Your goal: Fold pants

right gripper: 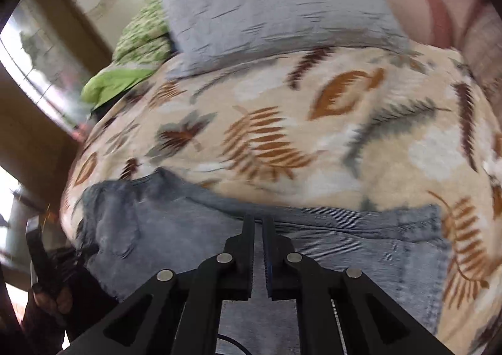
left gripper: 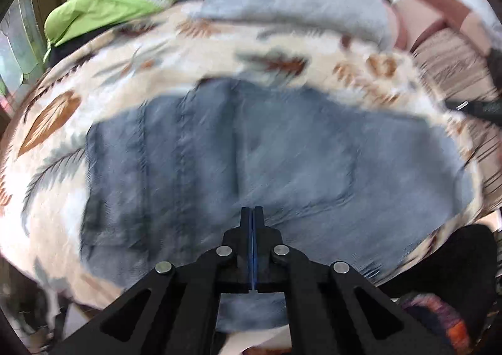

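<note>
Jeans (left gripper: 251, 160) folded on the bed (right gripper: 282, 123).
Left claw (left gripper: 252, 214) closed, empty; right claw (right gripper: 258, 223) slightly apart, empty; the right view alone shows the waistband.

My pants (left gripper: 251, 160) are matt blue-grey denim, ribbed with stitched seams. The bed blanket (right gripper: 313, 123) beneath looks soft, fleecy cloth with a leaf print. The grey pillow (right gripper: 276, 3) is crinkled fabric. My left tongs (left gripper: 252, 212) and right tongs (right gripper: 258, 223) are matt black plastic with shiny metal rivets.
</note>
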